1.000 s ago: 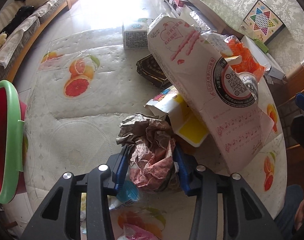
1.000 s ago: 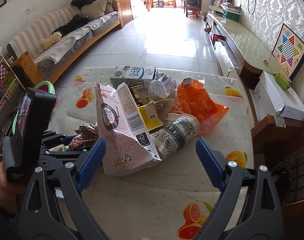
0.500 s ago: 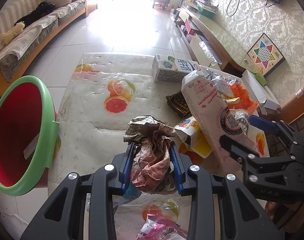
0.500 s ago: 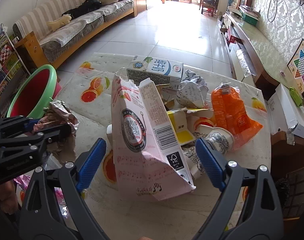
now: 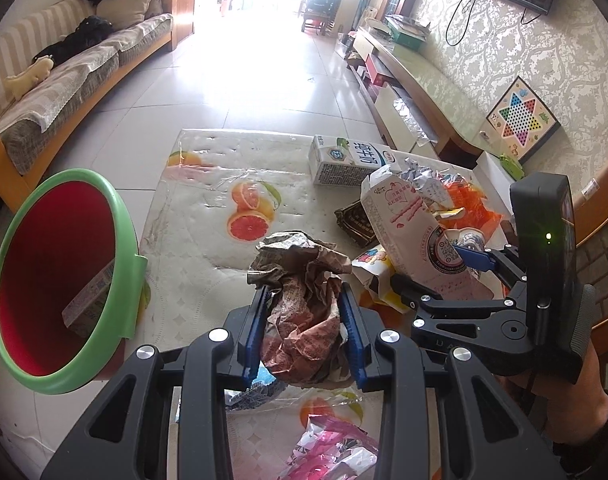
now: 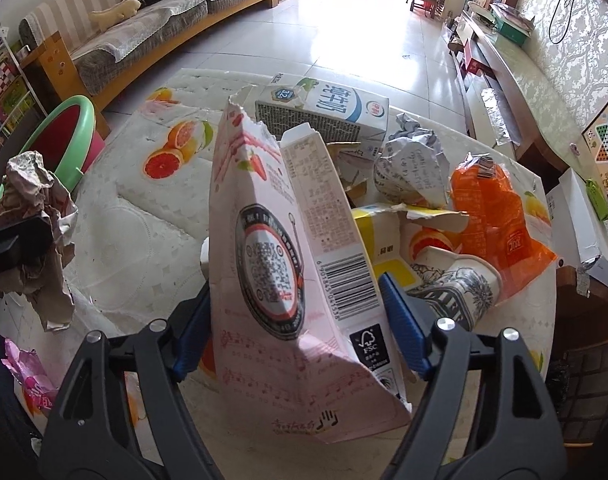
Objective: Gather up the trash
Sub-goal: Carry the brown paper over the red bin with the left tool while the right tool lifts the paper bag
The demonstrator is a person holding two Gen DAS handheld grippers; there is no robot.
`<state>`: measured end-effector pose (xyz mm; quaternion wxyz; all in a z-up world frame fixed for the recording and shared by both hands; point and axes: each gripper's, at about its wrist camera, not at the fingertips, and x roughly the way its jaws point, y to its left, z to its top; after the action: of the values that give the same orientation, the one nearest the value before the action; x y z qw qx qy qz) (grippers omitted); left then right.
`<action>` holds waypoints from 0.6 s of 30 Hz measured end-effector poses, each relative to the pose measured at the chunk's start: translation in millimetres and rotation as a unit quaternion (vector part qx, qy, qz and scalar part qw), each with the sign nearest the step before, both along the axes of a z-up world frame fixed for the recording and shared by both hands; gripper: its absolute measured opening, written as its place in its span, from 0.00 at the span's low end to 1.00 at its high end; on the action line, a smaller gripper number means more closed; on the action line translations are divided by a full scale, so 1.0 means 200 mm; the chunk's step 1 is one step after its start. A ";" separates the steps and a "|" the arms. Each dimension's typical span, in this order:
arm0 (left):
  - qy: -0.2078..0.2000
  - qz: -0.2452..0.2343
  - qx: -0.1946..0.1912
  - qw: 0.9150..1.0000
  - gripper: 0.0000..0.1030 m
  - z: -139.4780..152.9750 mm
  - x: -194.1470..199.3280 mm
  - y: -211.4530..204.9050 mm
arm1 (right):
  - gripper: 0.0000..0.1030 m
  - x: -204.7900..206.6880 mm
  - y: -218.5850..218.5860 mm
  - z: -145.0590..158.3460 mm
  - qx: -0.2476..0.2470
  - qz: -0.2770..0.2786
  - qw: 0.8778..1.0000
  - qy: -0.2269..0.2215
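A crumpled brown-and-red printed paper wad [image 5: 304,312] sits pinched between blue fingers [image 5: 252,336], lifted off the bench [image 5: 191,240]. At its 3 o'clock a tall pink torn-top carton [image 6: 279,280] stands upright between two other blue fingers [image 6: 404,320]. Behind the carton, toward 12 o'clock, lies a white milk box [image 6: 324,116]; an orange wrapper [image 6: 492,216] and a patterned paper cup [image 6: 460,288] lie at its 2 o'clock. A green-rimmed red bin [image 5: 59,280] stands at the wad's 9 o'clock.

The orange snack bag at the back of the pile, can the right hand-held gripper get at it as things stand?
Probably not yet. The right hand-held gripper has just been closing around the tall pink carton, which fills its jaws and stands before the orange snack bag, with a paper cup lying between.
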<state>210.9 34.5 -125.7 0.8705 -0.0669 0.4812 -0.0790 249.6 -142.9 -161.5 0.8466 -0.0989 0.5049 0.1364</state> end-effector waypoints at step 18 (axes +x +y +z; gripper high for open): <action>-0.041 0.028 -0.013 0.999 0.31 0.20 -0.14 0.15 | 0.72 -0.24 0.06 0.40 0.020 0.001 0.997 -0.074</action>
<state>182.5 64.0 -86.3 0.8905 -0.0884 0.4418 -0.0636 201.2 -131.1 -81.0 0.8832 -0.0926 0.4379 0.1400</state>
